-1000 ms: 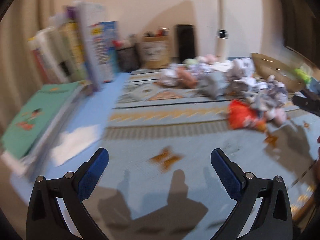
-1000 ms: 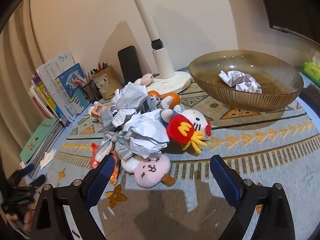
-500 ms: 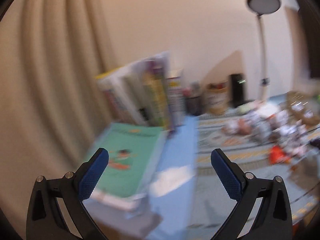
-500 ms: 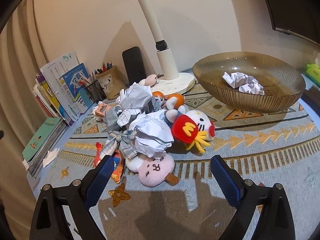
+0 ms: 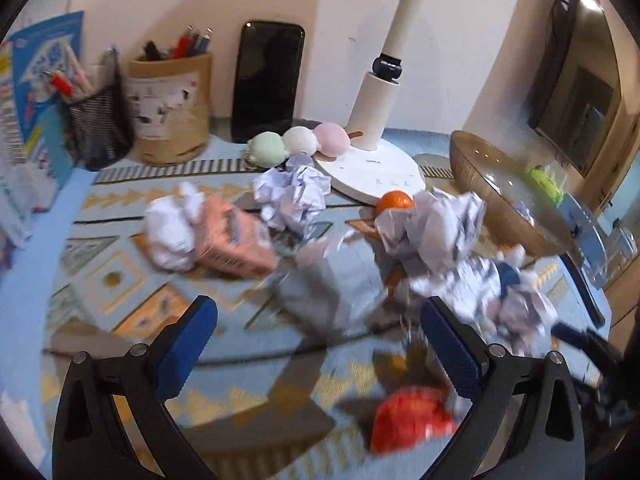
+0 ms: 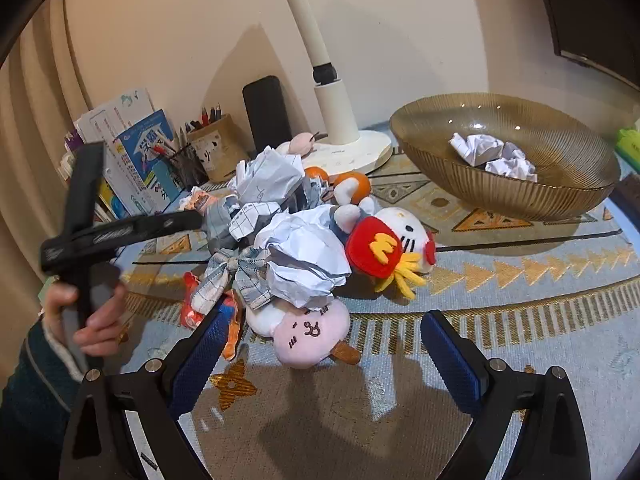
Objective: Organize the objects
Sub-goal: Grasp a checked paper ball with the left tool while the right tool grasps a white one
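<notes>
Clutter lay heaped on the patterned woven mat (image 6: 520,320): crumpled paper balls (image 6: 306,264), a pink plush (image 6: 308,330) and a white cat plush (image 6: 400,236), all just beyond the right gripper (image 6: 320,344), whose blue-padded fingers stood wide and empty. Only the right view showed the person's hand (image 6: 86,316) gripping the left tool's handle at near left, and two paper wads resting inside the ribbed amber glass bowl (image 6: 560,200) at far right. Only the left view, blurred, showed three round pastel dumpling plushes (image 5: 298,144) beside the white lamp base (image 5: 372,168). Wide too stood the left gripper (image 5: 320,332), with a grey paper wad (image 5: 332,280) between and beyond its tips, not held.
</notes>
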A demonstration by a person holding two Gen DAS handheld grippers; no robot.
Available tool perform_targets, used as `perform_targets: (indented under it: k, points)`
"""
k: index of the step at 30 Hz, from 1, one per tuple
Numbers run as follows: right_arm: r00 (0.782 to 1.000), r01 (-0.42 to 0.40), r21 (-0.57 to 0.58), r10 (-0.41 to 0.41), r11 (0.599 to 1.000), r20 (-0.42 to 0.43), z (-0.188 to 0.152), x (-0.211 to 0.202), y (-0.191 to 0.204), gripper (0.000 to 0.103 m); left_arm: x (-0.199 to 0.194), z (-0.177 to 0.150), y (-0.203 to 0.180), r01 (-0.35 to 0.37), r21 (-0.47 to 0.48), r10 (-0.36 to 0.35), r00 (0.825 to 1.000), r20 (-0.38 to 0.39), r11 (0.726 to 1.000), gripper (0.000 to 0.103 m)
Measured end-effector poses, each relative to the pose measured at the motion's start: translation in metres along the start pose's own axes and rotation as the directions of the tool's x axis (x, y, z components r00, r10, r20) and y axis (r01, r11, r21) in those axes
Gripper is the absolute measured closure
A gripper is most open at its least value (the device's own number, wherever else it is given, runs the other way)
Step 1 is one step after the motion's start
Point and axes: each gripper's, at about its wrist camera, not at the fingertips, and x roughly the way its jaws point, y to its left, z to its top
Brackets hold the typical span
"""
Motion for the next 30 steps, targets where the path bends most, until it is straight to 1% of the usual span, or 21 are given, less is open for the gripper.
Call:
perform_targets:
  k: [3,5,6,7,8,9,10,12,14,19,20,21,22,23,24,26,28,30]
  points:
    - [1.0,0.003,-0.008,-0.003,1.0,-0.008,0.0,0.002,0.001,0.006,0.017,0.007,-0.001,0.012,-0.022,-0.012,1.0,-0.01,1.0,0.002]
    - [1.0,0.01,-0.017,-0.011,1.0,-0.009,-0.001,0.003,0.003,0.006,0.025,0.01,-0.005,0.011,-0.027,-0.011,1.0,-0.012,1.0,0.005]
    - [1.0,0.015,-0.022,-0.016,1.0,-0.011,-0.001,0.004,0.004,0.006,0.029,0.011,-0.006,0.017,-0.027,-0.017,1.0,-0.021,0.999,0.011]
    - [1.0,0.017,-0.024,-0.017,1.0,-0.013,-0.001,0.004,0.004,0.006,0.034,0.011,-0.007,0.026,-0.026,-0.027,0.999,-0.034,0.999,0.021]
    - [1.0,0.019,-0.026,-0.02,0.999,-0.016,-0.001,0.005,0.004,0.006,0.037,0.01,-0.008,0.029,-0.024,-0.03,0.999,-0.043,0.999,0.026]
    - [1.0,0.023,-0.028,-0.023,0.999,-0.017,-0.001,0.006,0.005,0.006,0.04,0.009,-0.009,0.027,-0.021,-0.028,0.998,-0.049,0.999,0.037]
    - [0.999,0.027,-0.027,-0.028,0.999,-0.016,0.0,0.006,0.005,0.006,0.041,0.007,-0.008,0.024,-0.022,-0.025,0.998,-0.053,0.999,0.04]
    - [0.999,0.038,-0.022,-0.038,0.999,-0.009,0.001,0.005,0.004,0.006,0.032,0.004,-0.008,0.03,-0.026,-0.031,0.999,-0.025,0.999,0.045]
    - [0.999,0.041,-0.004,-0.041,0.999,-0.011,0.005,0.006,0.002,0.006,0.02,0.001,-0.01,0.03,-0.017,-0.031,1.0,-0.005,0.999,0.045]
    - [0.999,-0.005,0.091,0.009,0.996,-0.045,0.03,0.017,0.0,0.007,-0.021,-0.024,-0.022,0.022,0.008,-0.022,0.999,0.045,1.0,0.045]
    - [0.998,-0.007,0.103,0.013,0.995,-0.059,0.034,0.021,0.0,0.01,-0.027,-0.028,-0.023,0.026,0.009,-0.027,0.998,0.05,1.0,0.045]
    - [0.997,-0.011,0.108,0.019,0.994,-0.072,0.037,0.027,0.001,0.019,-0.033,-0.034,-0.025,0.036,0.007,-0.036,0.998,0.058,0.999,0.045]
    - [0.996,-0.017,0.109,0.026,0.994,-0.08,0.038,0.031,0.003,0.025,-0.039,-0.039,-0.027,0.051,-0.001,-0.05,0.997,0.065,0.999,0.045]
    - [0.996,-0.02,0.108,0.029,0.994,-0.083,0.04,0.035,0.004,0.034,-0.043,-0.045,-0.028,0.065,-0.011,-0.064,0.996,0.067,0.998,0.045]
    - [0.997,-0.015,0.102,0.023,0.995,-0.08,0.04,0.037,0.005,0.045,-0.047,-0.049,-0.029,0.08,-0.021,-0.079,0.995,0.069,0.997,0.045]
    - [0.996,-0.023,0.088,0.031,0.996,-0.089,0.039,0.038,0.009,0.055,-0.054,-0.059,-0.034,0.102,-0.025,-0.1,0.992,0.075,0.994,0.045]
    - [0.999,-0.013,0.076,0.016,0.997,-0.043,0.036,0.022,0.012,0.056,-0.058,-0.066,-0.041,0.118,-0.02,-0.116,0.991,0.073,0.993,0.045]
    - [0.999,-0.033,0.056,0.033,0.998,0.002,0.03,-0.001,0.012,0.056,-0.064,-0.073,-0.049,0.131,0.001,-0.131,0.989,0.073,0.991,0.045]
